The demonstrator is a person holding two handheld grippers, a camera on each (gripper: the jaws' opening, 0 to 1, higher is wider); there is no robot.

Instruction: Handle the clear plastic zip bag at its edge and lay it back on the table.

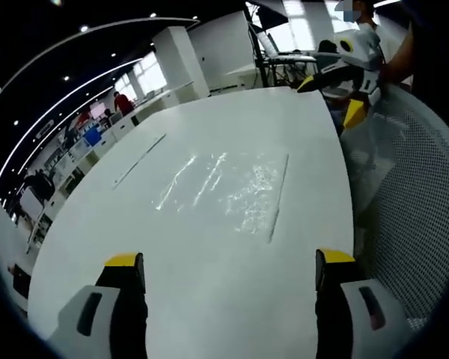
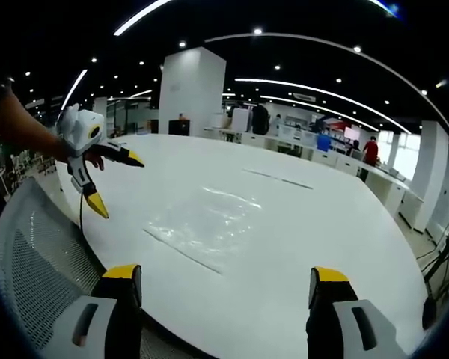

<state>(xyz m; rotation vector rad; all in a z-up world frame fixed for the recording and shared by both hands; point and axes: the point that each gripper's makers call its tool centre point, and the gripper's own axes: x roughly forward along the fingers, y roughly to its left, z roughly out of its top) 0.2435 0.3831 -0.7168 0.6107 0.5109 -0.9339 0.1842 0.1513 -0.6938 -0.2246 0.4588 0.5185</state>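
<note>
The clear plastic zip bag (image 1: 224, 187) lies flat on the white table (image 1: 232, 120), its zip edge a straight line along one side. My left gripper (image 1: 228, 262) is open, its yellow-tipped jaws wide apart above the table just short of the bag. In the right gripper view the bag (image 2: 202, 221) rests mid-table (image 2: 322, 217), beyond my open right gripper (image 2: 224, 275), which holds nothing. Each gripper appears in the other's view, open and off the table edge: the right gripper (image 1: 331, 99) and the left gripper (image 2: 114, 181), held by a person's hand.
A white mesh chair back (image 1: 419, 209) stands by the table's edge, seen also as the chair back (image 2: 30, 277). A thin seam (image 2: 280, 179) runs across the tabletop. Behind are a white pillar (image 2: 193, 90), office desks and distant people.
</note>
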